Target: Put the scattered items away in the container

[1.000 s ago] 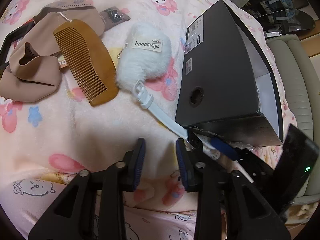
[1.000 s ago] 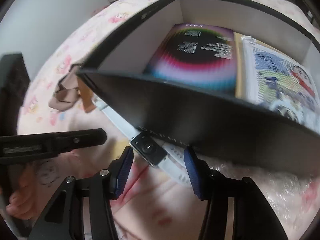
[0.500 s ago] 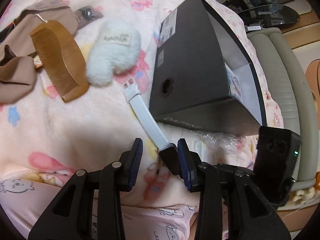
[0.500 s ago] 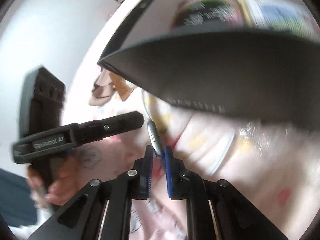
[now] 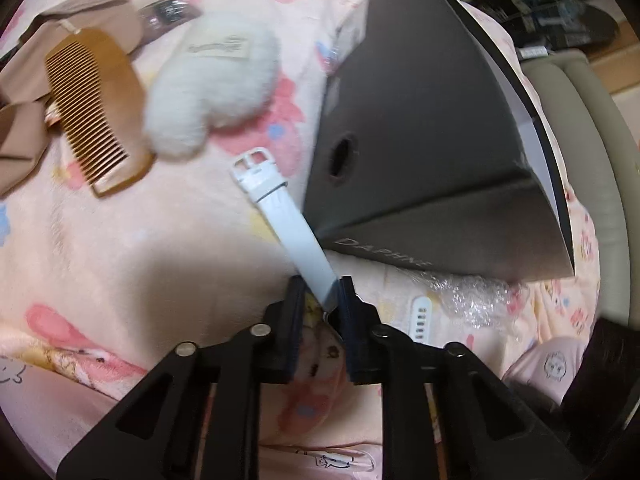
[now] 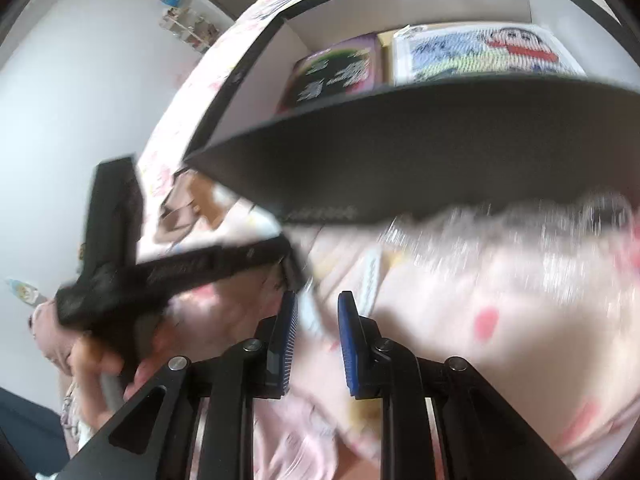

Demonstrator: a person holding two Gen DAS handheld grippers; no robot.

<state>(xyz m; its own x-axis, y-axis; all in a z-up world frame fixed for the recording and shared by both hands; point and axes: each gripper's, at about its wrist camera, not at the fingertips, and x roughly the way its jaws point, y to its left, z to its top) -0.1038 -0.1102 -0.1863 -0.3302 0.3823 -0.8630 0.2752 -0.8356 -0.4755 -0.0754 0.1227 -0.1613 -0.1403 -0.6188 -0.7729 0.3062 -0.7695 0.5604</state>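
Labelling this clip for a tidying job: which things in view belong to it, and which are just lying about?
Part of the job: white watch in the left gripper, wooden comb, fluffy white pouch, beige cloth, black box.

Lying about: bubble wrap, cartoon blanket, books in the box.

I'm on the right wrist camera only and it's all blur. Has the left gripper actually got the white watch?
Observer: Yes. In the left wrist view the left gripper is shut on the white watch strap.
Operator: Which way does the buckle end point?
Observer: Away from the fingers, toward the fluffy white plush pouch, close beside the black cardboard box.
Operator: What else is lying outside the box?
Observer: A brown wooden comb, left of the pouch, partly on a beige cloth.
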